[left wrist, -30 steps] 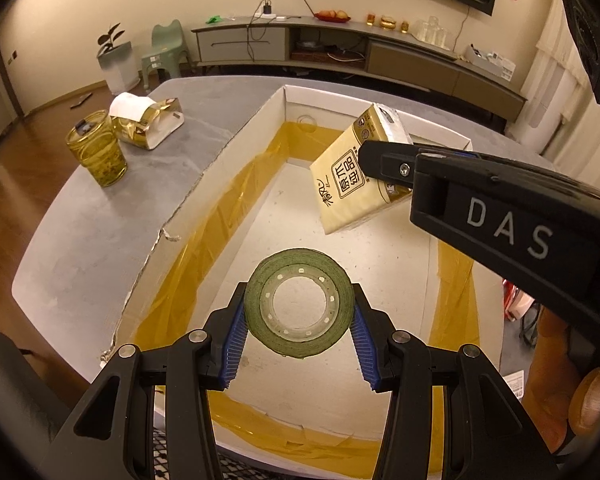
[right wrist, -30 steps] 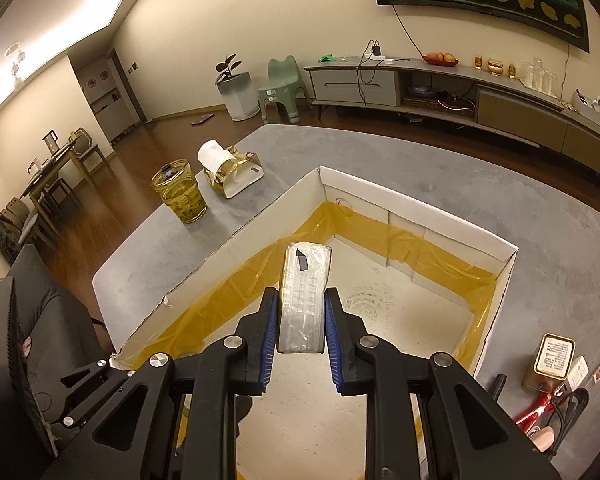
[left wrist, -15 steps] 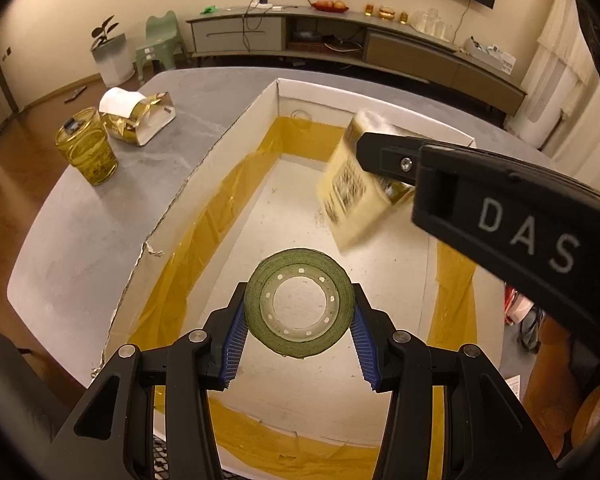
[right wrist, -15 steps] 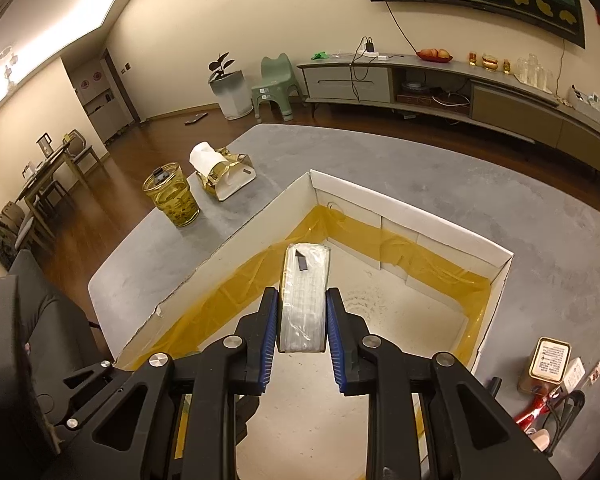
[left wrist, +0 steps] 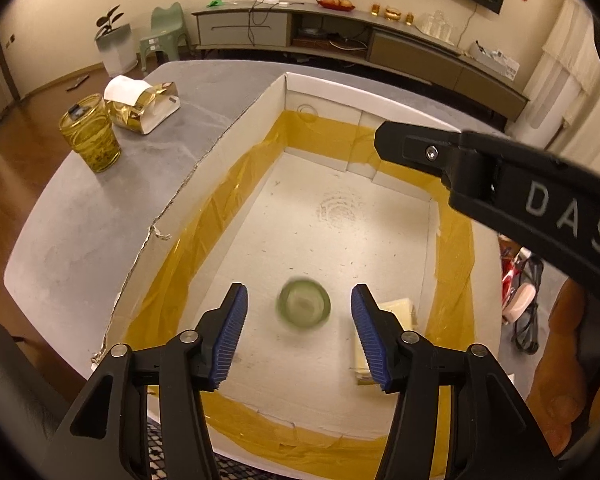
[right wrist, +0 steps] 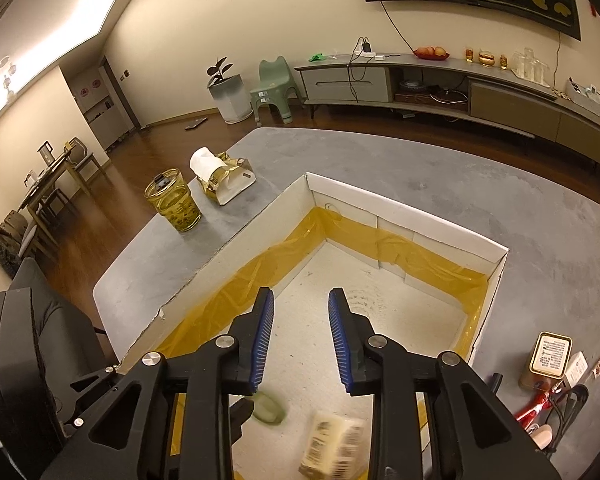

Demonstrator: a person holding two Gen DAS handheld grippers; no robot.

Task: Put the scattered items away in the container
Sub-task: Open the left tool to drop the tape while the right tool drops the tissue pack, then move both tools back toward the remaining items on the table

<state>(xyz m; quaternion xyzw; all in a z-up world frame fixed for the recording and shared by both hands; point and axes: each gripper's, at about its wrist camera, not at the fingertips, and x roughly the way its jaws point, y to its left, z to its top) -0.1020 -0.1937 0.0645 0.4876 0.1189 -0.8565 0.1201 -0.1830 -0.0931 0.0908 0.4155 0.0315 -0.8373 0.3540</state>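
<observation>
Fingers on both grippers stand spread and empty above the container; both loads released since a second ago.

I read the left gripper point(left wrist: 298, 334) as parted, where it earlier clamped the green tape roll point(left wrist: 303, 306). That roll now shows blurred between its fingers point(left wrist: 232, 338), down over the white floor of the container point(left wrist: 220, 152), near end; whether it has settled I cannot tell. My right gripper point(right wrist: 300, 338) likewise released the tissue pack point(right wrist: 334, 446), which shows blurred at the near right of the floor. Its long axis appears to run near-to-far, broad face up, though blur limits certainty. Two items are therefore in. A tin point(right wrist: 548, 360) remains on the worktop point(right wrist: 480, 196) right of the container, and I judge it the next pick.
</observation>
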